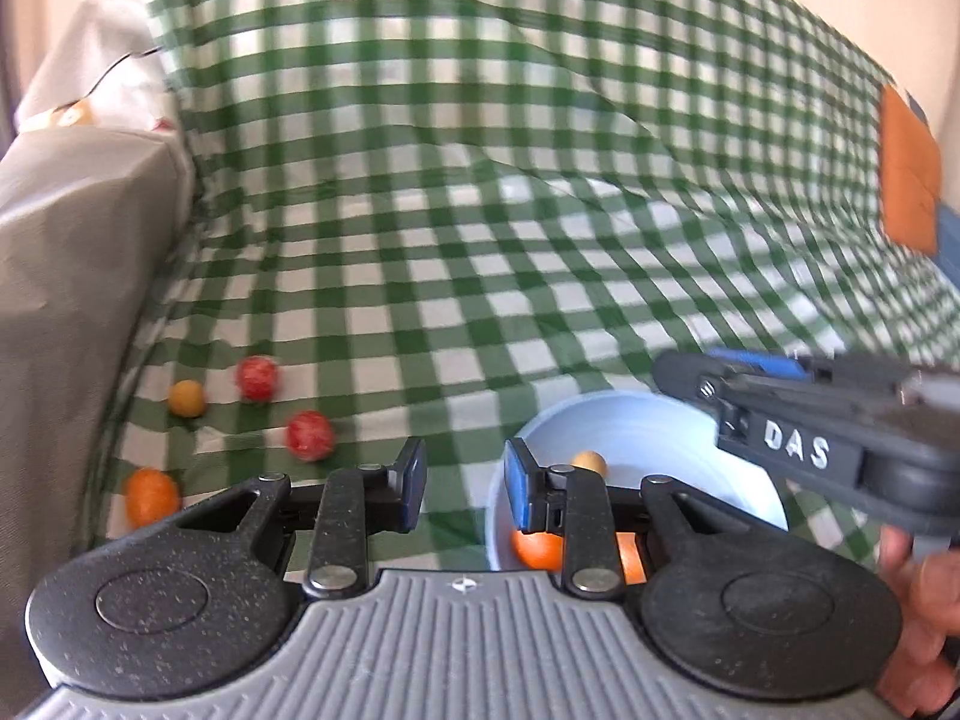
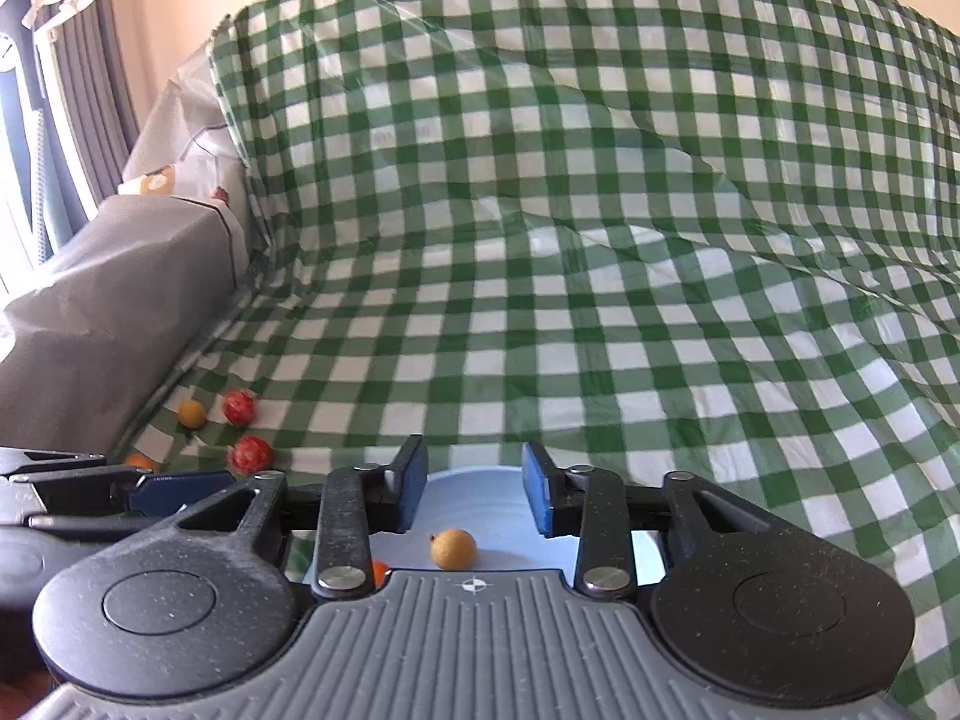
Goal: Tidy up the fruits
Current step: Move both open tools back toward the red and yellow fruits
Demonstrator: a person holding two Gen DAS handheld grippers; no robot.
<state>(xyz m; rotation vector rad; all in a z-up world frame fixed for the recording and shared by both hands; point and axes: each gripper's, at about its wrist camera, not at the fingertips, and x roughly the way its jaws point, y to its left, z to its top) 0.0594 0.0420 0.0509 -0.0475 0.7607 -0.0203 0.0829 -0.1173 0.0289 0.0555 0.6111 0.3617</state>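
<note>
A pale blue bowl [image 1: 648, 426] sits on the green checked cloth and holds a small tan fruit [image 1: 589, 461] and an orange fruit [image 1: 537, 549]. My left gripper [image 1: 465, 483] is open and empty, over the bowl's left rim. My right gripper [image 2: 474, 483] is open and empty above the bowl [image 2: 474, 483], with the tan fruit [image 2: 453, 548] below it. On the cloth to the left lie two red fruits [image 1: 258, 378] [image 1: 309, 435], a yellow fruit [image 1: 186, 398] and an orange fruit [image 1: 151, 497]. They also show in the right wrist view [image 2: 240, 407] [image 2: 249, 455] [image 2: 191, 413].
A grey covered block [image 1: 72, 276] borders the cloth on the left, close to the loose fruits. The right gripper's body [image 1: 828, 438] reaches over the bowl from the right. An orange and blue patch [image 1: 909, 180] lies at the far right. Curtains [image 2: 90, 78] hang at far left.
</note>
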